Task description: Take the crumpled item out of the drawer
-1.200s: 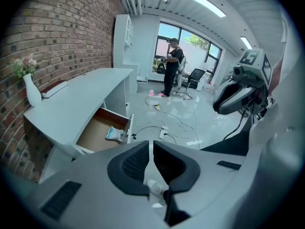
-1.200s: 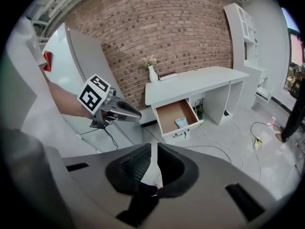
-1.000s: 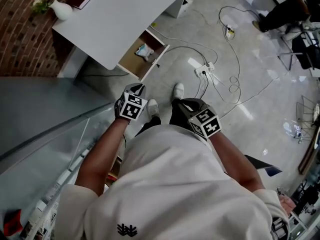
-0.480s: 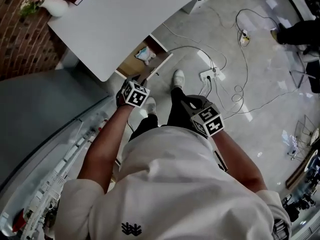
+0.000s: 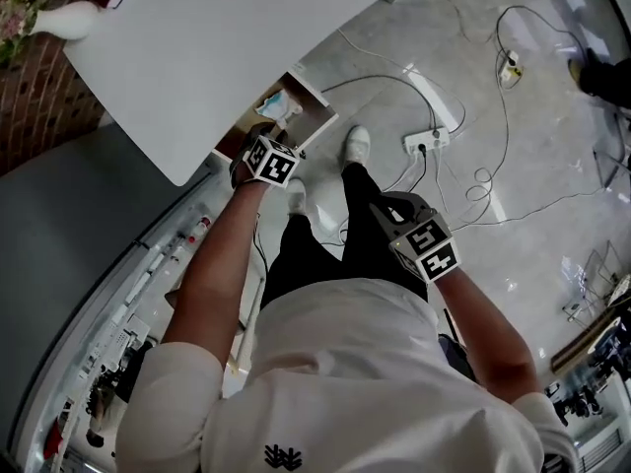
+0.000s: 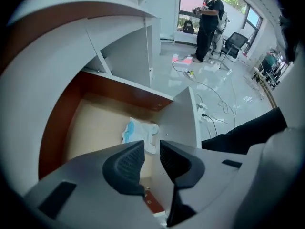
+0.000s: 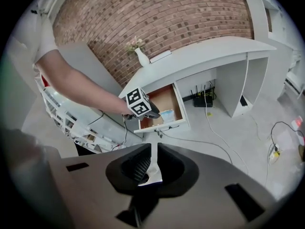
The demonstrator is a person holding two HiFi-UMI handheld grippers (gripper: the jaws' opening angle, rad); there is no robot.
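Left tongs (image 6: 151, 151): released, jaws parted by a narrow gap with nothing between them, poised over the open drawer (image 6: 128, 92).
Right tongs (image 7: 154, 151): clenched to a thin slit and empty, held back by the person's thigh, at about 4 o'clock from the left pair in the head view.
Crumpled item (image 6: 140, 132): white and blue, lying on the drawer floor against the front panel, just past the left tips at roughly 11 o'clock. It is not touched.
Drawer: pulled out from under the white worktop (image 5: 217, 37), with its tan floor otherwise bare.
What changed: a second ago the left tongs hung well short of the drawer. They have since travelled toward 12 o'clock and now sit at its mouth, while the right tongs have barely moved.
Meaning for the task: the reach looks nearly finished and the pick-up not yet begun. The gap seems too slim for the bundle, so the jaws probably need to widen before dropping onto it.
Further out: a vase (image 5: 64, 16) at the worktop's 10 o'clock corner and a power strip (image 5: 426, 141) with cables on the floor.
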